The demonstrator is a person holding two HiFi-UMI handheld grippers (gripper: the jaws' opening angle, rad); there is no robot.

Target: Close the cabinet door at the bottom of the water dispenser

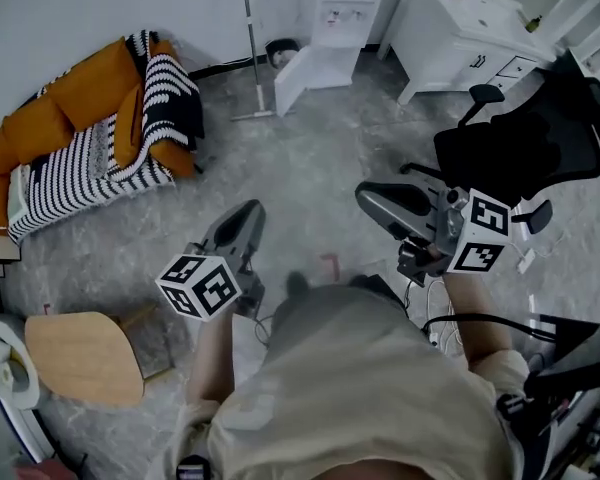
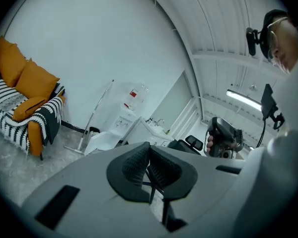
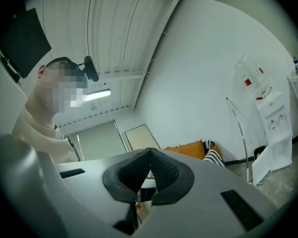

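Observation:
The white water dispenser stands against the far wall. Its bottom cabinet door hangs open toward the room. In the left gripper view the dispenser and its open door lie ahead, well beyond the jaws. The right gripper view has the dispenser at its right edge, with the door swung out. My left gripper is shut and holds nothing, its pads pressed together. My right gripper is also shut and empty, held off to the right. Both are far from the door.
An orange sofa with a striped blanket fills the left. A mop leans by the dispenser, next to a small dark bin. A white vanity cabinet and a black office chair stand right. A wooden chair is near left.

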